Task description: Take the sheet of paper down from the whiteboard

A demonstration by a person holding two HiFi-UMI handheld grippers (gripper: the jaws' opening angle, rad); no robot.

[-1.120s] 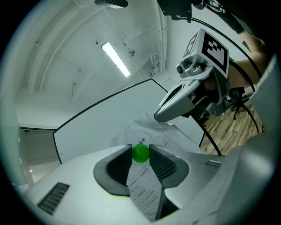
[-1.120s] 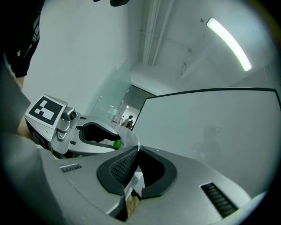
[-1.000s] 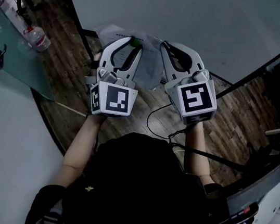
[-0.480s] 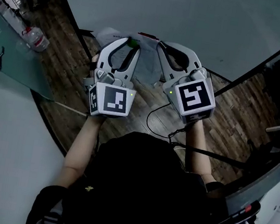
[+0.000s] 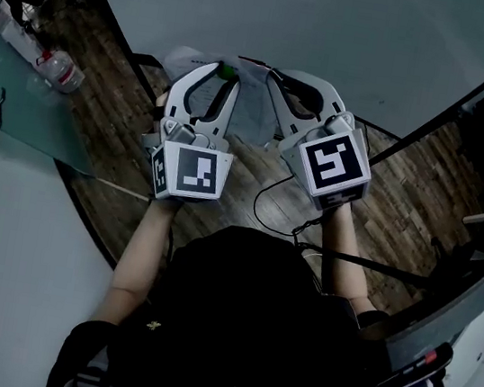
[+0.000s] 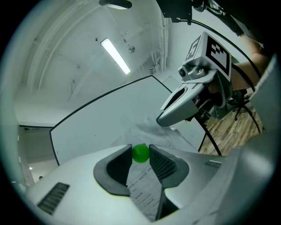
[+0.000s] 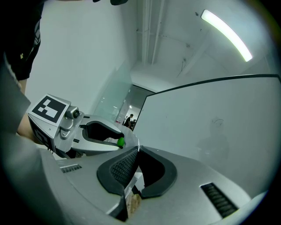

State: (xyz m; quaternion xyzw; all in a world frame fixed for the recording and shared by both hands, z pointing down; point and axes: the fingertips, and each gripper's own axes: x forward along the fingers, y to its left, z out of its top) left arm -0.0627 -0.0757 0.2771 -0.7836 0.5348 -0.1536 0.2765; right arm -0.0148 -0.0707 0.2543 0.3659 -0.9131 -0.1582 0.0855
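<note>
Item: sheet of paper, white, printed with rows of small text, creased and rumpled. It sits at 12 o'clock from the person's body in the head view, against the lower edge of the whiteboard and between the two grippers. In the left gripper view a printed strip runs down through the jaws, and the wrinkled body of the sheet fans out beyond them toward 1 o'clock. Left gripper: at 9 o'clock of the sheet, jaw tips pressed on a green ball with the paper passing between the pads below it. Right gripper: at 3 o'clock of the sheet, jaws drawn together and pinching the sheet's thin edge. The two sets of jaw tips stand near each other. Edges: the board's black frame slants past both grippers, and the board face runs on toward 12 and 2 o'clock. Surroundings in the head view: wooden floor with a dark cable at 6 o'clock of the grippers; a glass panel and a bottle at 9 o'clock, well apart; dark furniture at 3 o'clock.
</note>
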